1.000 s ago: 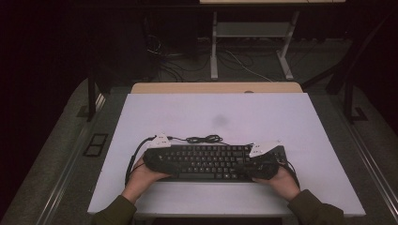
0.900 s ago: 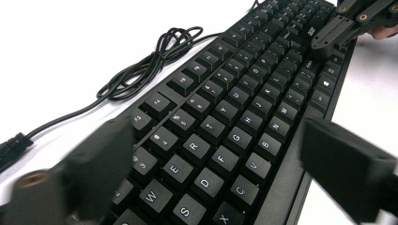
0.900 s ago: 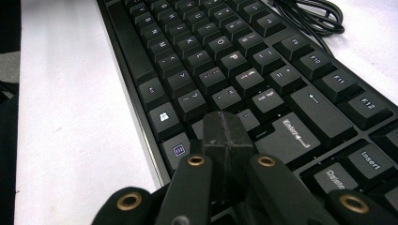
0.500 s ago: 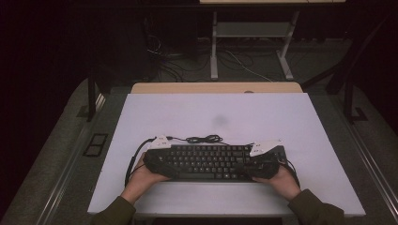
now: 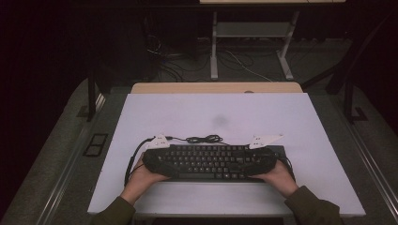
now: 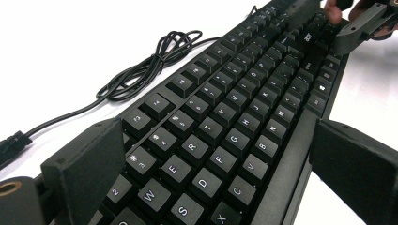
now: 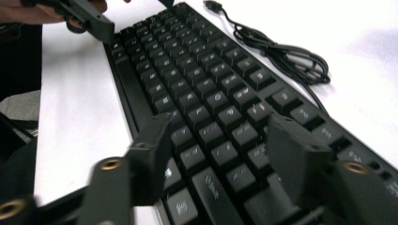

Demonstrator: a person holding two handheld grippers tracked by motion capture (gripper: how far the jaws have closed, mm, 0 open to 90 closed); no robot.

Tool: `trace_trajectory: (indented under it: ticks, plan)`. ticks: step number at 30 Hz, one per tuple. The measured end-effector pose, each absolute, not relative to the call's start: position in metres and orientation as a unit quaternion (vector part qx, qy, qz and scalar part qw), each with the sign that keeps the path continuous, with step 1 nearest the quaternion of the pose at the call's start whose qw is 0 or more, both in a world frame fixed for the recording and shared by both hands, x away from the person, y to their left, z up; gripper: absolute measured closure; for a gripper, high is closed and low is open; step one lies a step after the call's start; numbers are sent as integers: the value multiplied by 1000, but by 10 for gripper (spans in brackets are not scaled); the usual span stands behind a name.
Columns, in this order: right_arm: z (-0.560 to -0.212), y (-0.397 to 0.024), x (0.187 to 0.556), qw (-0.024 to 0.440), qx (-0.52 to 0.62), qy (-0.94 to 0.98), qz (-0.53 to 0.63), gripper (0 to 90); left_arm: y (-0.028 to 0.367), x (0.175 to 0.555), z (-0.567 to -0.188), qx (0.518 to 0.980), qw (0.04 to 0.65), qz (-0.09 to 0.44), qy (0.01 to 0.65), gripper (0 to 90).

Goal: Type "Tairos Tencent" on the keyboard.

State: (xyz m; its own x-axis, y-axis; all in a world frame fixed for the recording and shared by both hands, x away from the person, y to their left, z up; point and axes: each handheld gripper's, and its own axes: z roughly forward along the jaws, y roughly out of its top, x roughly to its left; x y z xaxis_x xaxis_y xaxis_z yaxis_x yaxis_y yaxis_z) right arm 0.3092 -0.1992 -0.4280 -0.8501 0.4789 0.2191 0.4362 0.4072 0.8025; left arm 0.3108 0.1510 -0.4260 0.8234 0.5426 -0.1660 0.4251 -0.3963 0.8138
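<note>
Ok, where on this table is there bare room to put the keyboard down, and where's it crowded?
The far half of the white table, between the coiled cable and the wooden back edge, is bare. So are the strips at the left and right edges. The near middle is crowded: the keyboard, its cable, the left gripper and the right gripper.

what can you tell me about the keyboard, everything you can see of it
The keyboard is black, full-size, plastic-looking, with white-lettered keys. It lies flat near the white table's front edge, its long side across it. Its black cable sits loosely bundled just behind it. Each end lies between open jaws of a hand-held gripper, left and right.
</note>
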Motion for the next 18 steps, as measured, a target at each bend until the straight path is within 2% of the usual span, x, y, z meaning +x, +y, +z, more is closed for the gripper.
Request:
trace_trajectory:
  ticks: [11,18]
  plan:
    - [-426,-184,324,41,279,820,498,144,151,310,-423,831,472,68,285,36]
    - [-426,-177,333,41,277,817,504,142,151,310,-423,832,472,67,283,47]
